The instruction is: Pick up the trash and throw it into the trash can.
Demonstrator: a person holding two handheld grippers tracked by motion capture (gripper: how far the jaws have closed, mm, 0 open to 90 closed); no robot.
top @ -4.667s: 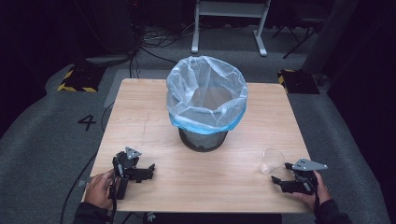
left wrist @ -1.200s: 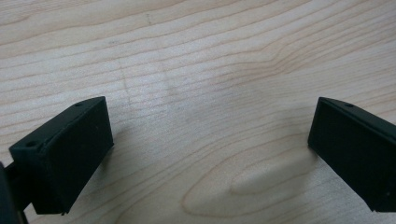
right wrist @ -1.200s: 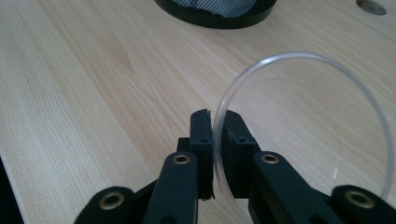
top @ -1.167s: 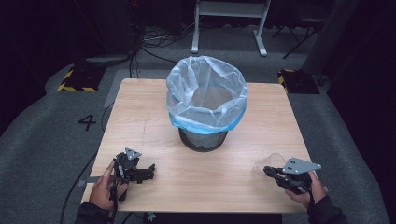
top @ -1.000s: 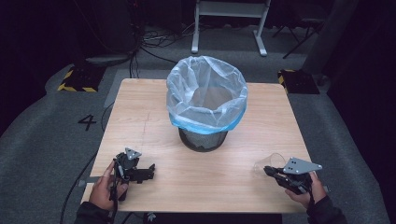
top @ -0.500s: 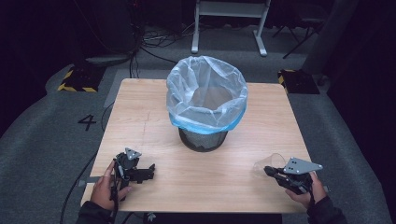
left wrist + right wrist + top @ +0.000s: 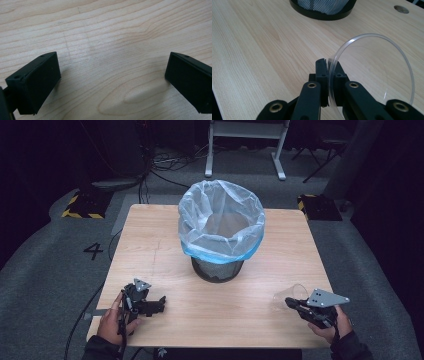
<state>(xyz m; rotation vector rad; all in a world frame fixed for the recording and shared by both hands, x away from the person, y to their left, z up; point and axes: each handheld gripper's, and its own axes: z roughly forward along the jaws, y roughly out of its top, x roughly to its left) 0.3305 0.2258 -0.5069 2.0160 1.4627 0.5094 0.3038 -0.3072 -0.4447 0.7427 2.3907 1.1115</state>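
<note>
Cup (image 7: 372, 72) rim is clamped in the right gripper (image 7: 329, 65) for lifting (bin (image 7: 218, 245) ahead); left gripper (image 7: 110, 82) gapes, idle.

Pinched between the matt black plastic jaws of the right gripper (image 7: 328, 65) is a clear, glossy plastic cup (image 7: 372, 72). Pale, smooth-grained wood is seen beneath them as the table (image 7: 257, 50).
</note>
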